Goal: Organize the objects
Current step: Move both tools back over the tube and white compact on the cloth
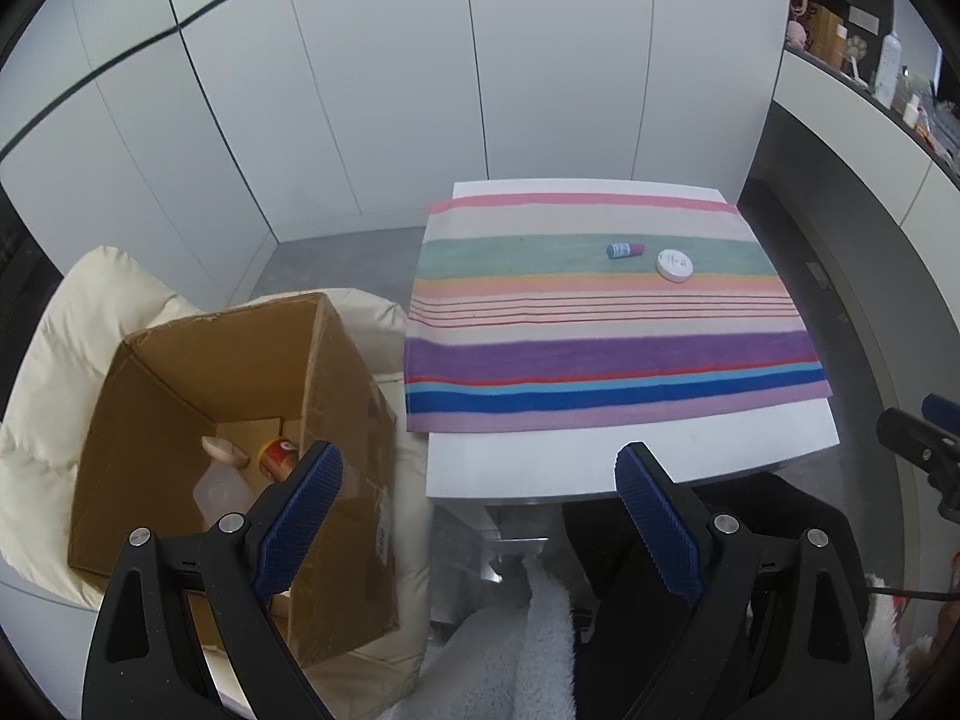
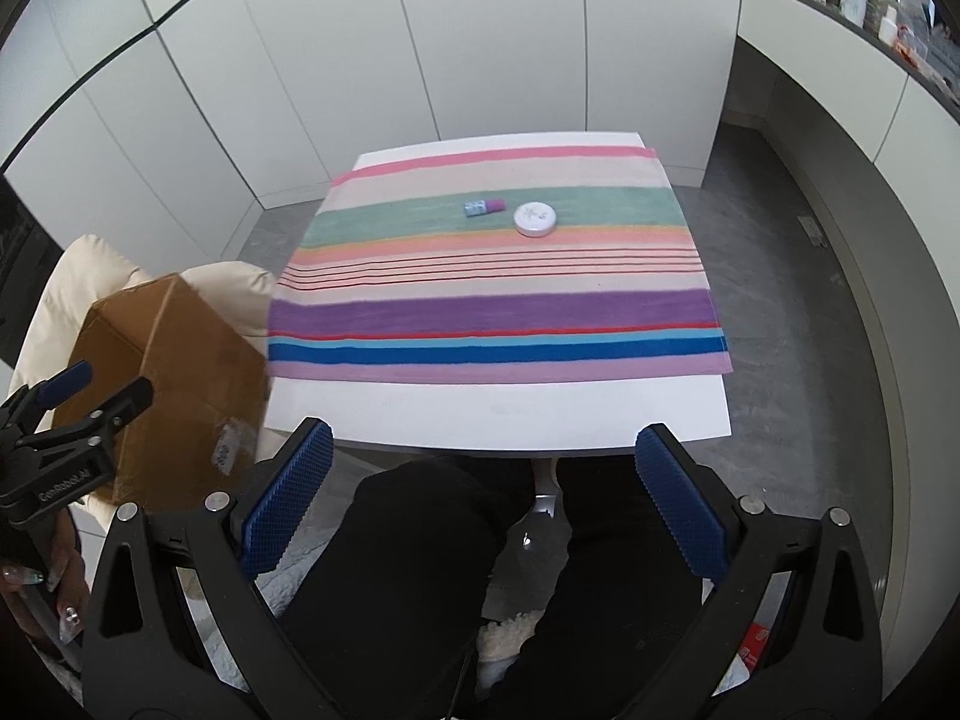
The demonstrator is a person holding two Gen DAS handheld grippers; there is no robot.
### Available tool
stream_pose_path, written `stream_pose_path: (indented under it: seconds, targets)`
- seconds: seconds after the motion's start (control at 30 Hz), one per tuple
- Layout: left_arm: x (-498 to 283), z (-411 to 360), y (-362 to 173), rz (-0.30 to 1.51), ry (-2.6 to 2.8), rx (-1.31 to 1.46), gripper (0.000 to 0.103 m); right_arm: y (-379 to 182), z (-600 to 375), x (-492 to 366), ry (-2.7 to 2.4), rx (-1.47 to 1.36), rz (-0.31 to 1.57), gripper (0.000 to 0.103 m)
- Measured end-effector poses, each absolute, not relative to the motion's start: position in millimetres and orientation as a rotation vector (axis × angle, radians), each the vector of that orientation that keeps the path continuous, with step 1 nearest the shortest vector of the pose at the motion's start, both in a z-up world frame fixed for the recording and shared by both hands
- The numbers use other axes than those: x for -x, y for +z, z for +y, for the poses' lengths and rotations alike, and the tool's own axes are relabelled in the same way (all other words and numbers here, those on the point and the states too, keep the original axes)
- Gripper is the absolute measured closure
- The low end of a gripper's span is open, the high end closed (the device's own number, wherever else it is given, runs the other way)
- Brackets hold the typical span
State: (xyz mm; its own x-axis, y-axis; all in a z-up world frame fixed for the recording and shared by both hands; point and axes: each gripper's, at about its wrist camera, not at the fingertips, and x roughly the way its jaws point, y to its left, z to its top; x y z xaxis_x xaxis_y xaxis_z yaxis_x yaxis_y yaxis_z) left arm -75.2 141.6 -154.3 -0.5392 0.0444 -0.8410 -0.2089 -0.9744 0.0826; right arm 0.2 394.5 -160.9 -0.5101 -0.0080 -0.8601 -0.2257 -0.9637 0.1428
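Small bottle [image 2: 483, 207] lies sideways beside white tin [image 2: 534, 219], ahead of my right gripper [image 2: 483, 498]; both grippers' jaws wide, empty.

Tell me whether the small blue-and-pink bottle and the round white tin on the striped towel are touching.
Apart. Both wrist views show a strip of green towel between the small blue-and-pink bottle and the round white tin.

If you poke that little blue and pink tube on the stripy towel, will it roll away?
Probably a little. The little tube looks round and lies on its side, so a sideways nudge could roll it. The stripy towel looks fuzzy, which should slow it. It seems small and light, so the round white tin beside it might stop it.
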Motion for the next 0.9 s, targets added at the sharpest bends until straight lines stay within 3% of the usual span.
stream_pose_path:
  seconds: [0.47,0.63,0.9]
  targets:
    - [170.2,195.6,-170.9,0.375,2.592,1.410,0.009,-210.9,435.4,73.3,2.523,1.549,0.332,0.001]
    - [208.3,217.0,-194.8,0.410,2.545,1.462,0.009,-234.3,444.0,109.3,2.534,1.547,0.256,0.001]
    - [270.0,249.5,-247.7,0.393,2.497,1.517,0.009,-289.5,462.2,180.2,2.539,1.573,0.282,0.001]
